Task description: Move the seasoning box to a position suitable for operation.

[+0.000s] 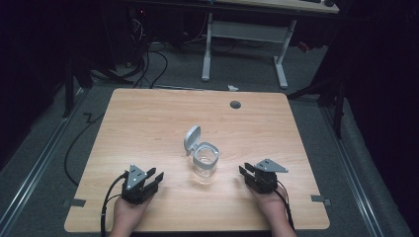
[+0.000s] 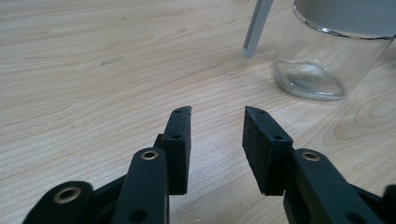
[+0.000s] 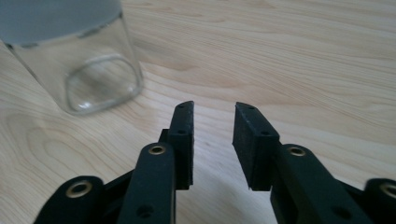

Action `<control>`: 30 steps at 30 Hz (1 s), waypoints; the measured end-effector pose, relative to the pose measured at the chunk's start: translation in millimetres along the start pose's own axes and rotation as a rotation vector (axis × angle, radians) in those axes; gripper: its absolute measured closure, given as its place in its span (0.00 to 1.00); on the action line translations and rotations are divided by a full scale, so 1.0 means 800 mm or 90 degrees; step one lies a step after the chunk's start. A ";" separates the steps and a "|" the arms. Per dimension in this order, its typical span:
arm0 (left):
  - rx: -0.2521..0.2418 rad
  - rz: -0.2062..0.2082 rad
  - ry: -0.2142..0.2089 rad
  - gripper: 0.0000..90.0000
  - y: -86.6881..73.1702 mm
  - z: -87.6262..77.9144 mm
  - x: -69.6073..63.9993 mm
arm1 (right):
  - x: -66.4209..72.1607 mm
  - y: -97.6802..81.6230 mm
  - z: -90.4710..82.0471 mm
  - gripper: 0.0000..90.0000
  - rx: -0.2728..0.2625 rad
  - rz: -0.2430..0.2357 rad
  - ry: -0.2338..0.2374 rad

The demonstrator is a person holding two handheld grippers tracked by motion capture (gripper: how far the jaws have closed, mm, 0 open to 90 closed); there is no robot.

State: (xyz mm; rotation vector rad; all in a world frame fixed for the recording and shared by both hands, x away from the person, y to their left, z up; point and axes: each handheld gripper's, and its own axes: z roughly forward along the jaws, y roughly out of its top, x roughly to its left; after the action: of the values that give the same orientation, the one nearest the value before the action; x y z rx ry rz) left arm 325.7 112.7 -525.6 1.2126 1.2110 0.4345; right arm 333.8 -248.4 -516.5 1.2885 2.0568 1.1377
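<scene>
Closest to me, my left gripper rests on the wooden table, jaws parted and holding nothing. Between my hands stands a clear glass jar with its grey hinged lid flipped up; I can read no label on it. Its top is cut off in both gripper views. On the right, my right gripper is likewise released and empty.
</scene>
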 end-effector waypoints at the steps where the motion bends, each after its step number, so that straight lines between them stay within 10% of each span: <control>1: 0.001 -0.001 0.000 0.69 -0.001 0.000 0.000 | 0.001 0.004 0.005 0.84 0.002 -0.004 0.004; 11: 0.012 0.001 -0.004 0.73 -0.006 0.002 -0.002 | 0.024 0.036 0.036 1.00 -0.017 -0.035 0.006; 30: 0.007 -0.003 -0.006 0.70 -0.007 0.002 -0.002 | 0.045 0.060 0.066 1.00 -0.021 -0.075 0.036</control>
State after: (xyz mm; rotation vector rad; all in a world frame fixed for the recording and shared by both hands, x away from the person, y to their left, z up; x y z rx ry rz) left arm 324.7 108.6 -529.8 1.2200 1.2095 0.4193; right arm 380.8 -184.7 -504.2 1.1147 2.1156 1.1624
